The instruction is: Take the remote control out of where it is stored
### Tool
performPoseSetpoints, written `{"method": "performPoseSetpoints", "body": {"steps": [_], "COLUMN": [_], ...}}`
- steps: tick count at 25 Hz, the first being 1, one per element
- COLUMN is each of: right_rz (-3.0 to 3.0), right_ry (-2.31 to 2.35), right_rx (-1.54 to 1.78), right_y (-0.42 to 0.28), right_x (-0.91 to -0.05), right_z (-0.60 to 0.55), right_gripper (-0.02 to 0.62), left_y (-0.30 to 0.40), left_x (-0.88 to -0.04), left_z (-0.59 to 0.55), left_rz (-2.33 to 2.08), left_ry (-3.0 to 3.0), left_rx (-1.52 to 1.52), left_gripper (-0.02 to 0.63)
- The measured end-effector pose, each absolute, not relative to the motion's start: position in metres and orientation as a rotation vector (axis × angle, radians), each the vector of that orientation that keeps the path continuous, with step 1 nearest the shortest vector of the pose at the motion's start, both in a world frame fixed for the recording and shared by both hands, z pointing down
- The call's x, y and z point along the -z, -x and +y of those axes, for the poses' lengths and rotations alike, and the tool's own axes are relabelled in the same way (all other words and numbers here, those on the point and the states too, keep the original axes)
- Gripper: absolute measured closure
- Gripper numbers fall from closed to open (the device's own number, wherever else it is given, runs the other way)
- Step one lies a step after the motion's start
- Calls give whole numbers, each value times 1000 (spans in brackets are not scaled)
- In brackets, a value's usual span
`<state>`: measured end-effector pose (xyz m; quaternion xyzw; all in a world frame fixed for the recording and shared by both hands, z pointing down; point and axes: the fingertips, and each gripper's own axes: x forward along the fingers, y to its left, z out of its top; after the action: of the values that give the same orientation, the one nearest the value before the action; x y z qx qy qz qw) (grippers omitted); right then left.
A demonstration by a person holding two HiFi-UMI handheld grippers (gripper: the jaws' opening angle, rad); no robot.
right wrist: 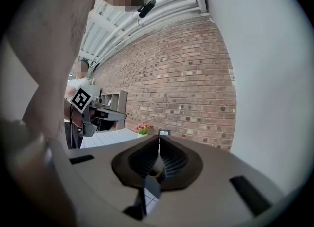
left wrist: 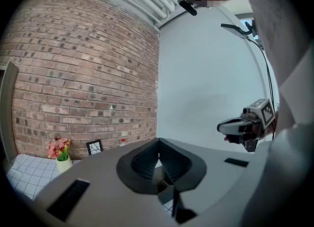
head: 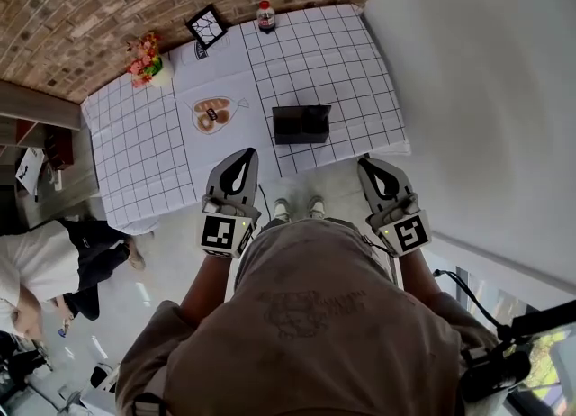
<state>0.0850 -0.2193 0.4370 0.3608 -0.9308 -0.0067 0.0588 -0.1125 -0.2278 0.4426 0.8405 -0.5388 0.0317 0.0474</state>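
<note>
Head view gives no sight of the remote control itself. My guess is that it sits inside the black box (head: 301, 123) on the checked table (head: 351, 54), the only container there. The box stands close to the table's near edge with its long side running left to right; whether its top is open I cannot tell. It lies ahead of both tools and about midway between them. The left gripper (head: 241, 160) is short of its left end and the right gripper (head: 374, 171) short of its right end, neither clearly nearer and both well apart from the box. Each gripper has its jaws pressed together with nothing between them, so either would have to spread them before reaching in.
</note>
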Motion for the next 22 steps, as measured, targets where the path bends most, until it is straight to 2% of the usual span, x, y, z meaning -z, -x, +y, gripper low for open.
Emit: {"method": "performPoseSetpoints", "body": {"steps": [22], "right_rz": [-2823], "right_ry": [-992], "right_rx": [76], "right_y": [-103], "right_x": [-441], "right_z": [-234], "right_gripper": [581], "left_y": [106], "left_x": [-442], "left_z": [-214], "left_rz": [-1733], "left_ry": [-2498], "left_rx": [-123], "left_gripper": [595]}}
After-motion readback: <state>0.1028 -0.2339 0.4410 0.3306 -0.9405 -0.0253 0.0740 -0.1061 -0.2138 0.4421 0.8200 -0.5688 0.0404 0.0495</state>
